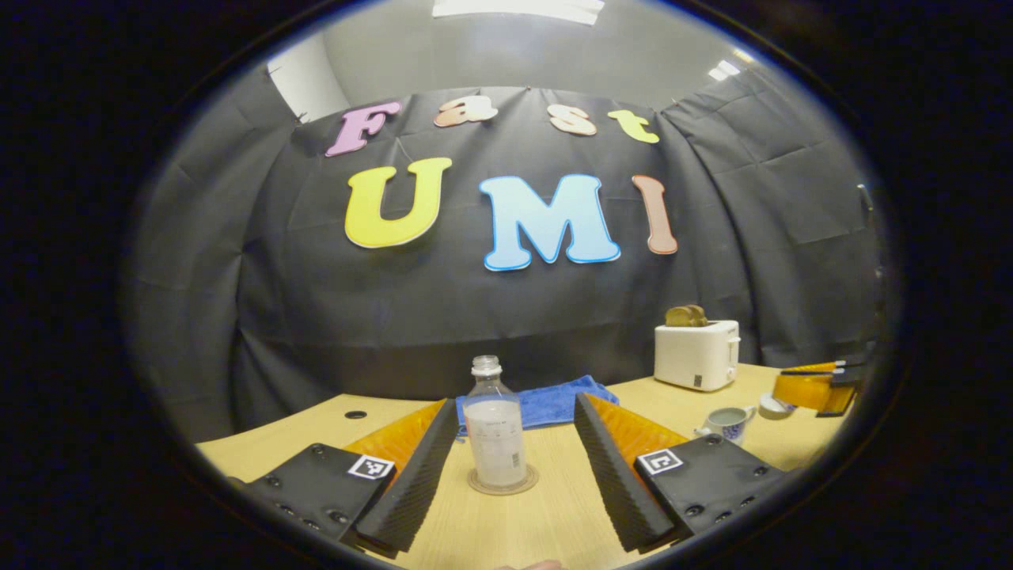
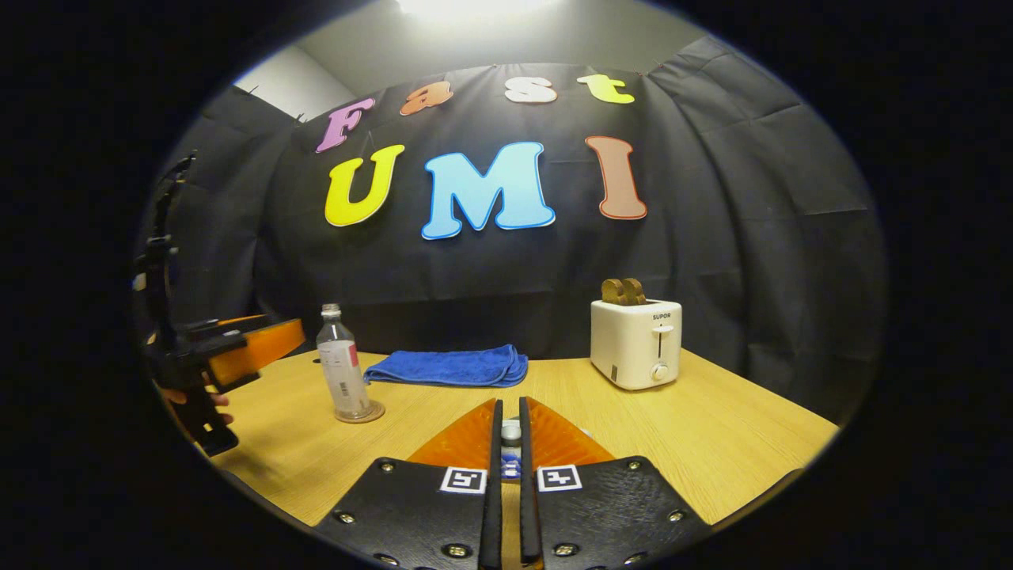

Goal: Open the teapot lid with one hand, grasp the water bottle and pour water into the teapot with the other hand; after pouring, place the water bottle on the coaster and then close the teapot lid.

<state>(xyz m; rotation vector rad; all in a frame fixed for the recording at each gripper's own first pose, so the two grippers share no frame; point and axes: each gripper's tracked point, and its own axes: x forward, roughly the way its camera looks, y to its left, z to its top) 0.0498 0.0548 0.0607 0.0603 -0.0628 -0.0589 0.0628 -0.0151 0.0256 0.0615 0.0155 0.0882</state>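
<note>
My left claw (image 1: 514, 467) stands wide open and holds nothing. The water bottle (image 1: 495, 431) rests upright on its coaster (image 1: 502, 482), dead ahead between my left fingers but untouched, its long axis vertical.

My right claw (image 2: 506, 455) is nearly closed; a small white and blue piece shows in the narrow gap, probably the teapot lid (image 2: 511, 451), and I cannot confirm the grip. In the left gripper view the teapot (image 1: 726, 422) sits open on the bench (image 1: 546, 514), to my right. The right claw is the nearer, so closing falls to it.
</note>
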